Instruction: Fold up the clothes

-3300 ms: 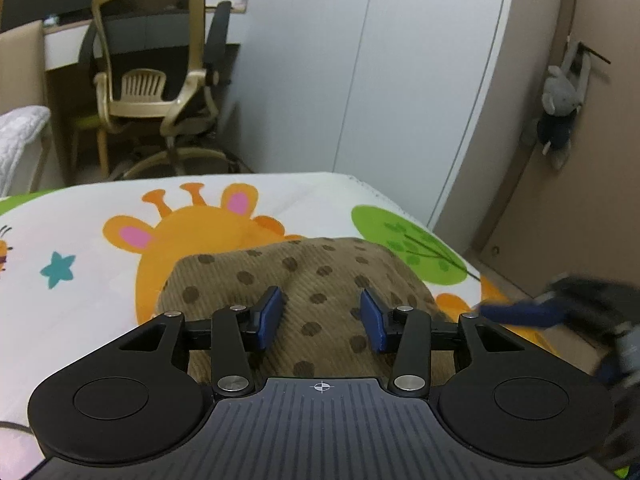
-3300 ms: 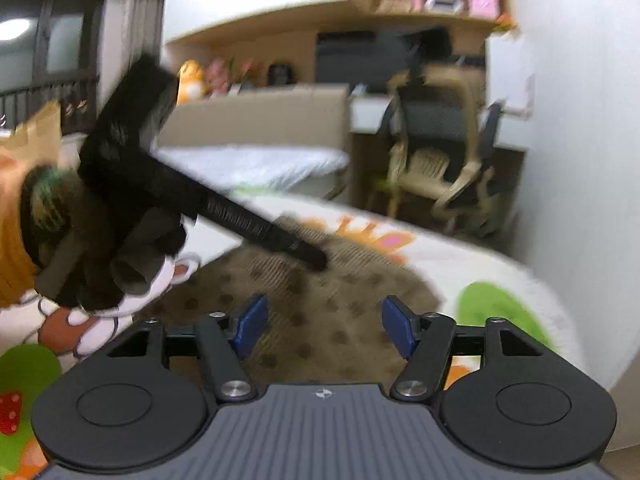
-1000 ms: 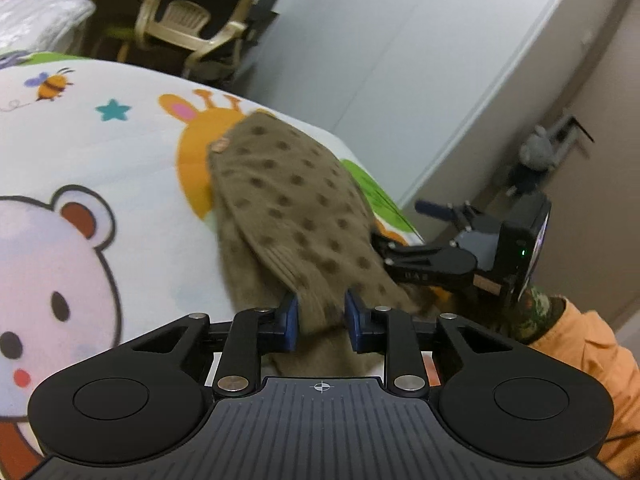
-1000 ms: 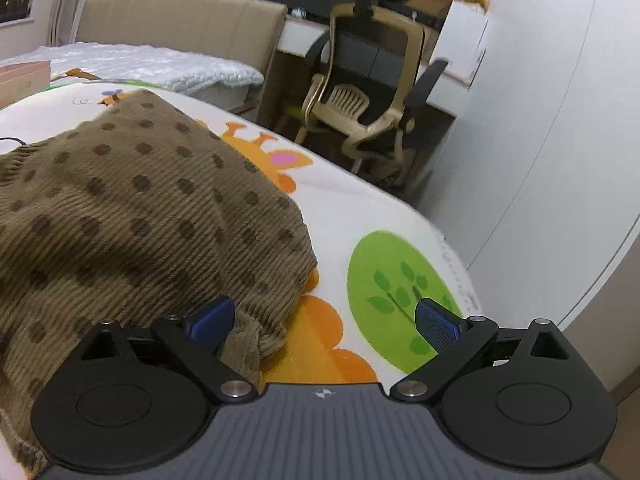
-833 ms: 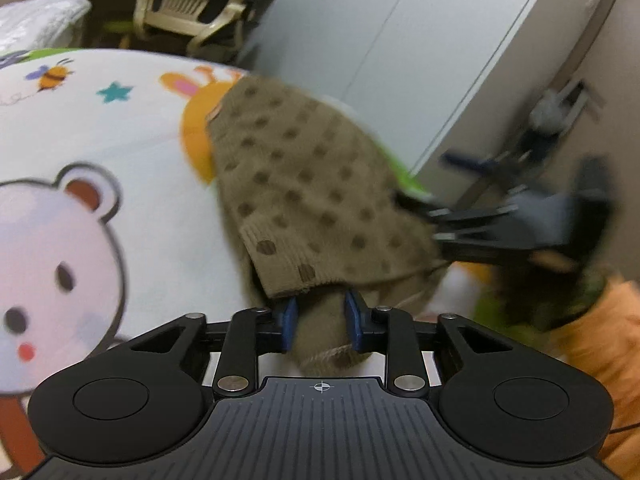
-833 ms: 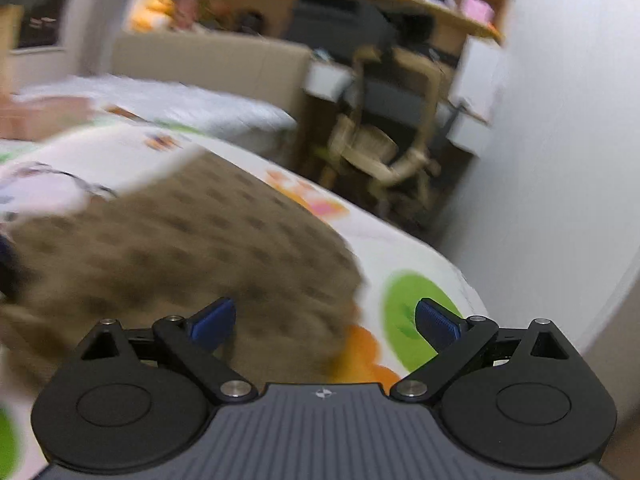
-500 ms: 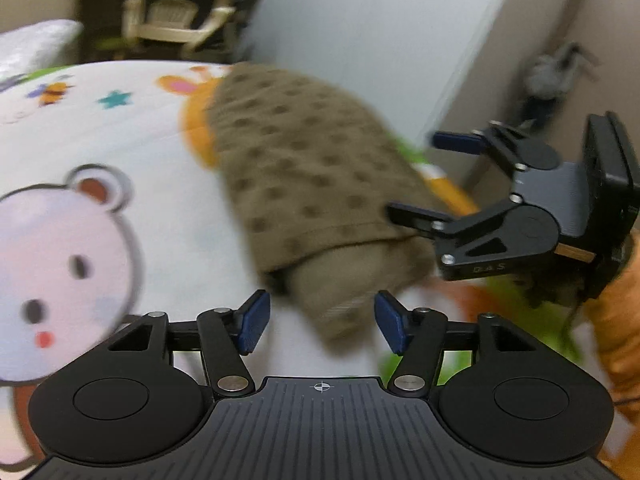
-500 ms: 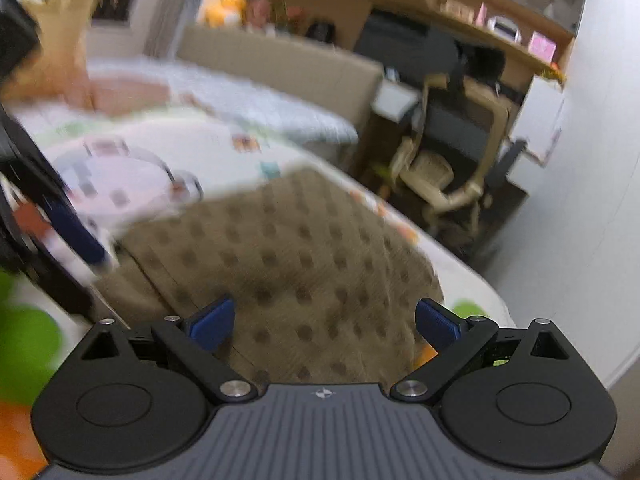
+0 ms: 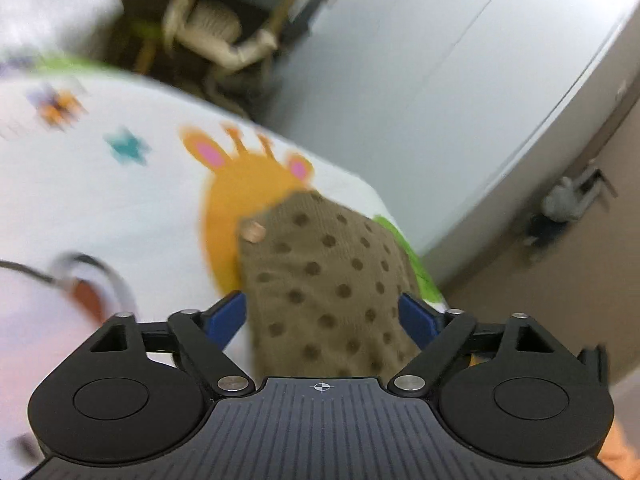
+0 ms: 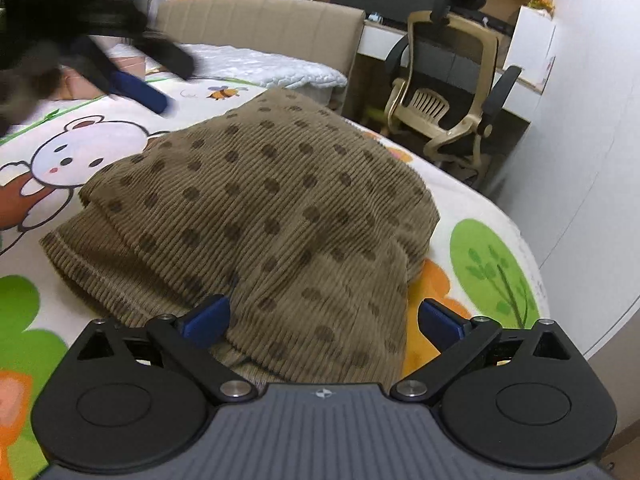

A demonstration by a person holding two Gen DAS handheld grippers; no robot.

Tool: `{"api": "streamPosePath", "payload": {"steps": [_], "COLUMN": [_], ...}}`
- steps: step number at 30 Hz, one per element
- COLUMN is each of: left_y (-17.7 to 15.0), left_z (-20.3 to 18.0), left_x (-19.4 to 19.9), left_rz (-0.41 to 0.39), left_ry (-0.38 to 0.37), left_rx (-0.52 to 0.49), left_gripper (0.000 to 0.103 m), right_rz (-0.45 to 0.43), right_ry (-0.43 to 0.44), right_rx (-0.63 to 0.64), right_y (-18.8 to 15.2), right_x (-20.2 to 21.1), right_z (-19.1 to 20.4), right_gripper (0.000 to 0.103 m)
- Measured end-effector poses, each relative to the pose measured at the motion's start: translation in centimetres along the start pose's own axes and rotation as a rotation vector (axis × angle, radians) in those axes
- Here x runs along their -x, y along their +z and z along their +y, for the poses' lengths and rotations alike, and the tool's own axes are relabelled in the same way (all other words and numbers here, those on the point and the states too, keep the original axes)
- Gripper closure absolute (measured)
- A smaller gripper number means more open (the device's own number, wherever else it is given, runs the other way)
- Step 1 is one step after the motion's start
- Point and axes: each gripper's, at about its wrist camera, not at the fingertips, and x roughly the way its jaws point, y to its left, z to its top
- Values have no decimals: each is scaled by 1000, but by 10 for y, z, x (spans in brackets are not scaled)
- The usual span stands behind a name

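1. Nearest in the right wrist view, the right gripper (image 10: pixel 322 318) has its blue pads spread wide over the near edge of the garment (image 10: pixel 256 216), holding nothing; whether the pads touch the cloth cannot be told.
2. In the left wrist view the left gripper (image 9: pixel 322 314) is likewise spread, its blue fingertips (image 9: pixel 224 316) on either side of the same garment (image 9: pixel 328 280) and empty — this picture is blurred.
3. The garment is brown ribbed corduroy with darker brown dots, lying folded in a rounded, layered heap on the bed sheet (image 10: pixel 448 200), near the corner.
4. Only the right view shows the stacked layers along the garment's left side, where a plain ribbed hem sticks out under the dotted top layer.
5. Only the left view shows a small round tan button (image 9: pixel 253 233) at the garment's far corner, over an orange giraffe print (image 9: pixel 244 176).
6. The sheet is white with cartoon prints — a bear (image 10: pixel 76 152), a green tree (image 10: pixel 494 268), a bee.
7. In the right view the left gripper (image 10: pixel 120 68) appears as a dark blur above the sheet at upper left, well apart from the garment.
8. Farther off stand a beige headboard (image 10: pixel 260 28) and a tan mesh desk chair (image 10: pixel 444 100); the left view alone shows a grey plush toy (image 9: pixel 568 204) hanging on a door.
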Motion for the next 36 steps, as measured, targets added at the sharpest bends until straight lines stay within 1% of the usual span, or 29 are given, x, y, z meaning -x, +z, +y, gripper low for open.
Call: {"api": "streamPosePath", "payload": {"steps": [1,3,5,6,8,11,14,15,17,19,20,21,22,24,27,28,31,34,36], "left_y": [5,2,-3,-5,-7,-9,-11,-12,-13,-14,-15,-16,-16,-18,-19,-19,-21,-23,-22], "left_z": [5,8,11,11,2,-2,-6,-7,-10,-13,-14,-16,-17,-19,-14,-12,-8,-1,6], "left_x": [-16,-41,-53,-53,-51,-50,-49,-48,-48,-47,-47,-46,-46,-44,-45,-46,-45,-44,-39], "left_rz": [36,80,87,73,57,55,52,51,49,48,47,46,45,45,51,52,49,36,23], "left_ry": [-30,-9,-6,-3,31,50,70,77,90,103,110,117,123,129,115,108,63,26,10], "left_rx": [25,23,32,35,3,-30,-63,-74,-96,-118,-129,-140,-151,-164,-136,-124,-95,-69,-49], "left_gripper": [11,10,13,18,22,24,24,24,23,23,23,22,21,17,14,13,13,21,25], "right_rz": [5,17,23,21,-13,-105,-171,-176,-127,-48,-21,-18,-15,-9,0,6,48,83,74], "right_ry": [6,17,28,31,29,38,-17,-23,1,-55,-72,-71,-70,-49,-3,6,0,-6,-12], "right_rx": [-6,-13,-6,-1,-13,-112,-188,-209,-223,-153,-139,-166,-200,-263,-335,-348,-331,-320,-336], "right_y": [-1,-5,-7,-5,4,29,58,67,80,80,80,77,75,68,53,49,36,23,20], "right_x": [0,2,3,4,7,8,-9,-19,-48,-83,-95,-98,-99,-86,-65,-60,-61,-65,-67], "right_z": [-2,-4,-7,-9,-17,-37,-56,-62,-69,-64,-64,-67,-71,-77,-83,-83,-74,-64,-57], "right_gripper": [2,1,1,1,1,1,1,1,1,1,1,1,1,1,1,1,1,1,1]}}
